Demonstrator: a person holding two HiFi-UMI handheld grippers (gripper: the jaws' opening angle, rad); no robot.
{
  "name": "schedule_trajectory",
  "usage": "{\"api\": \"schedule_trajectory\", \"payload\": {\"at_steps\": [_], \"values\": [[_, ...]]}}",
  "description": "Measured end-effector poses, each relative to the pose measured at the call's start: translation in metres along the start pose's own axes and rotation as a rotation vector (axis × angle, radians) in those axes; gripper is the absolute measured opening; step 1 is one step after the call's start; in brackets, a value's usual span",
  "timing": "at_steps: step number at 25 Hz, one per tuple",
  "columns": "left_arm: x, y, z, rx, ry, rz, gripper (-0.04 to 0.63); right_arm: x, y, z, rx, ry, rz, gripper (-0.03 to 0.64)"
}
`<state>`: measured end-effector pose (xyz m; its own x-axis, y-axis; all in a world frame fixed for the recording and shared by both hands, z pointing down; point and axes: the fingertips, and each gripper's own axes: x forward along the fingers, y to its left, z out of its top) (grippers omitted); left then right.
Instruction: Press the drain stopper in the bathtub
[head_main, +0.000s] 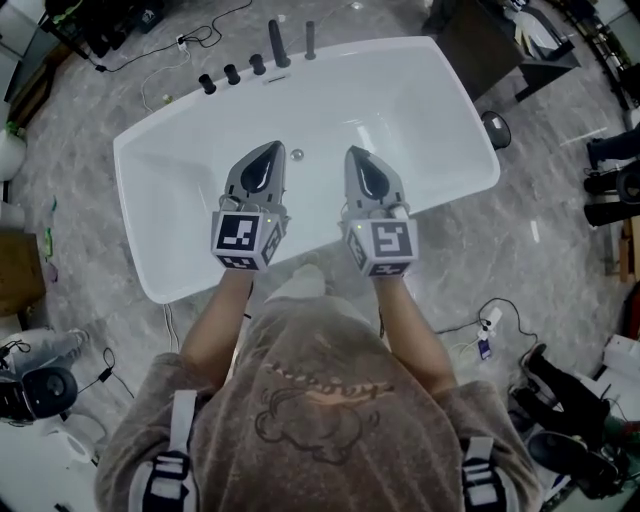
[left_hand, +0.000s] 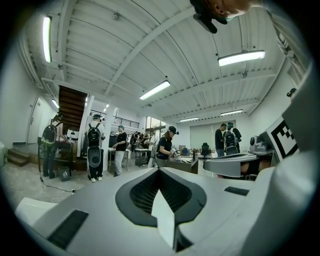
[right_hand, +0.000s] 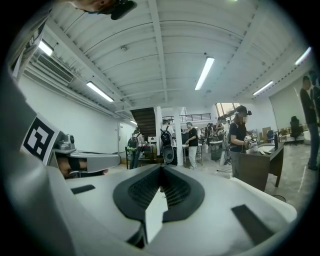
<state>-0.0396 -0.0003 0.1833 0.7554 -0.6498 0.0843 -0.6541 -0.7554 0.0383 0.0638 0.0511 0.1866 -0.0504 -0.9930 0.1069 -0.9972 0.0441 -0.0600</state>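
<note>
A white bathtub (head_main: 170, 180) fills the middle of the head view. Its small round metal drain stopper (head_main: 297, 154) sits on the tub floor. My left gripper (head_main: 273, 148) hovers just left of the stopper, shut, with nothing in it. At about the same height on the other side, my right gripper (head_main: 354, 152) is also shut and empty. Both point toward the tub's far side. In the left gripper view the left gripper (left_hand: 159, 170) has its jaws closed and faces the room; the right gripper (right_hand: 161, 167) shows the same in the right gripper view. Neither gripper view shows the tub or stopper.
Dark taps and knobs (head_main: 279, 45) line the tub's far rim. Cables (head_main: 170, 50) run over the grey marble floor, and a dark table (head_main: 500, 50) stands at the far right. Several people (left_hand: 95, 147) stand in the hall behind.
</note>
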Motion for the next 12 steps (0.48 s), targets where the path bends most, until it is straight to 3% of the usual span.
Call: {"api": "schedule_trajectory", "payload": {"at_steps": [5,12], "values": [[0.032,0.018,-0.003,0.015,0.004,-0.032,0.002,0.040,-0.004,0.006,0.014,-0.016,0.012,0.002],[0.064,0.037,-0.015,0.018,0.013,-0.068,0.002,0.075,-0.023,-0.015,0.006,-0.002,-0.042,0.002]]}}
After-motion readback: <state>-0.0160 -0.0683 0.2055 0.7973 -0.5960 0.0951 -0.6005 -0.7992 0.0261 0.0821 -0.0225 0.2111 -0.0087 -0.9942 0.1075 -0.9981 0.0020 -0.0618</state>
